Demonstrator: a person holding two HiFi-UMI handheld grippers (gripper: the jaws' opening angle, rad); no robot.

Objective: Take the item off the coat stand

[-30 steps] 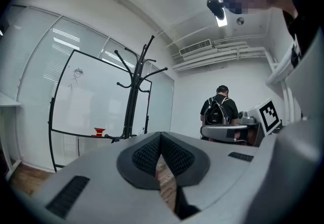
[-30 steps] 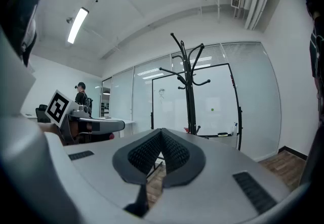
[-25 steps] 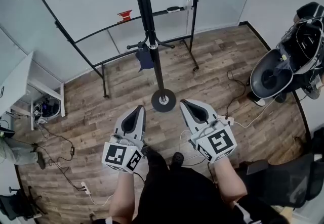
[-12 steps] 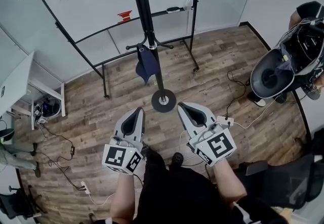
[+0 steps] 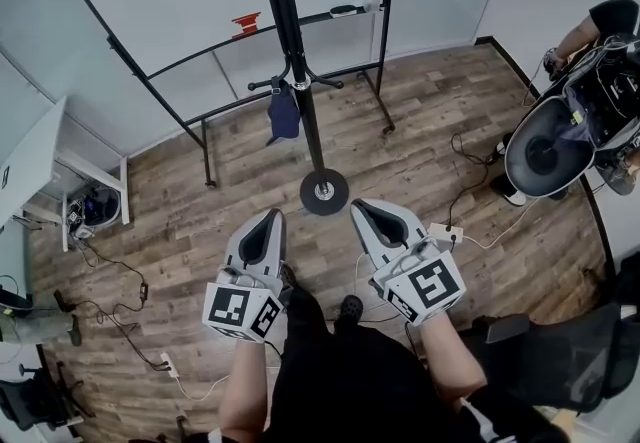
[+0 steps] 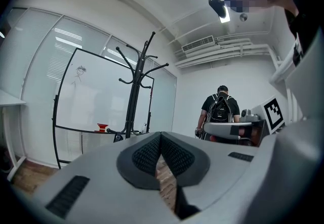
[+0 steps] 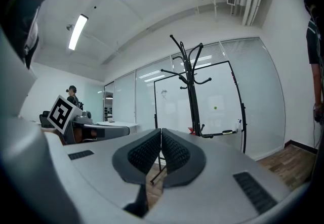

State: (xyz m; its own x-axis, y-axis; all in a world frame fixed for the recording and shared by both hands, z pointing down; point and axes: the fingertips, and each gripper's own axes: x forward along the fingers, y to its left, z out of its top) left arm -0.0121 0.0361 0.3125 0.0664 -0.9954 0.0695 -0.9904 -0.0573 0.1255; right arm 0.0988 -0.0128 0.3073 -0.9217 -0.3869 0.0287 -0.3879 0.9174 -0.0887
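A black coat stand (image 5: pixel 298 96) rises from a round base (image 5: pixel 324 192) on the wooden floor, straight ahead of me. A dark blue item (image 5: pixel 284 114) hangs from one of its low hooks, left of the pole. My left gripper (image 5: pixel 268 221) and right gripper (image 5: pixel 365 209) are held level side by side, short of the base, and touch nothing. The jaws of both are shut with nothing between them. The left gripper view shows the stand (image 6: pixel 134 94) beyond the left gripper (image 6: pixel 161 137). In the right gripper view the stand (image 7: pixel 191 91) is far behind the right gripper (image 7: pixel 161 134).
A whiteboard on a black frame (image 5: pixel 200 1) stands behind the stand, with a red object (image 5: pixel 246 28) on its tray. A white desk (image 5: pixel 40 161) and floor cables (image 5: pixel 110 271) are at the left. At the right are an office chair (image 5: pixel 545 151) and a person (image 5: pixel 600 21).
The blue item has swung a little on its hook. The person at the right has come further into view. Both grippers have kept their places.
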